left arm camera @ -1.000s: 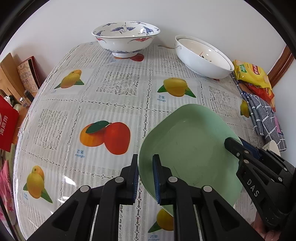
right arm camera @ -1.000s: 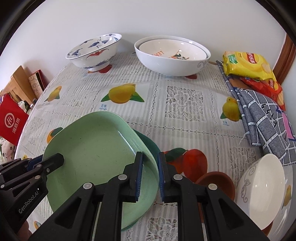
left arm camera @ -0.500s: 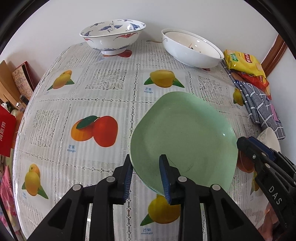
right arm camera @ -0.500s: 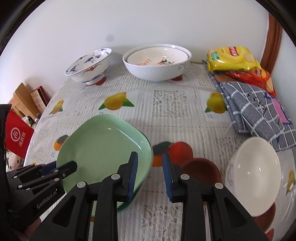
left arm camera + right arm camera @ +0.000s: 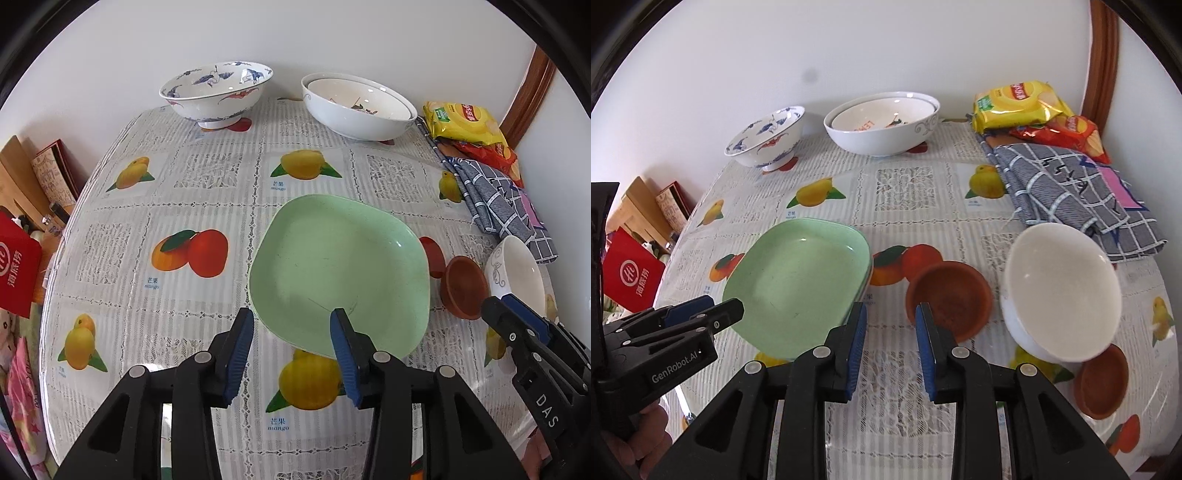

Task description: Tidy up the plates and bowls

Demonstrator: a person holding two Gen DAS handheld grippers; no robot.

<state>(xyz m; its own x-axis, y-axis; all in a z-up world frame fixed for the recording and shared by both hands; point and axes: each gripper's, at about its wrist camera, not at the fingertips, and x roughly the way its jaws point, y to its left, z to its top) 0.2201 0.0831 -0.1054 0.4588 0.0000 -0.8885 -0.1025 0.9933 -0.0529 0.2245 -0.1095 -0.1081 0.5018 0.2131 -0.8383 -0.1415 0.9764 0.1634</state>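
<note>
1. Big white bowl (image 5: 882,123) at the back has a smaller bowl nested inside; the blue-patterned bowl (image 5: 764,138) next to it looks empty.
2. Two green plates (image 5: 798,280) stacked mid-table, two brown dishes (image 5: 949,299), one white bowl (image 5: 1062,291) tilted.
3. Left gripper (image 5: 291,354) just spread off the plates; right gripper (image 5: 890,343) parted too, both empty.

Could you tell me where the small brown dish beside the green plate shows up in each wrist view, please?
Left wrist view: the brown dish sits at the right edge, just right of the green plate and left of the plain white bowl.
Right wrist view: the same dish lies near the middle, right of the plate.
Shared landmark: the blue-patterned bowl by the wall.
</note>
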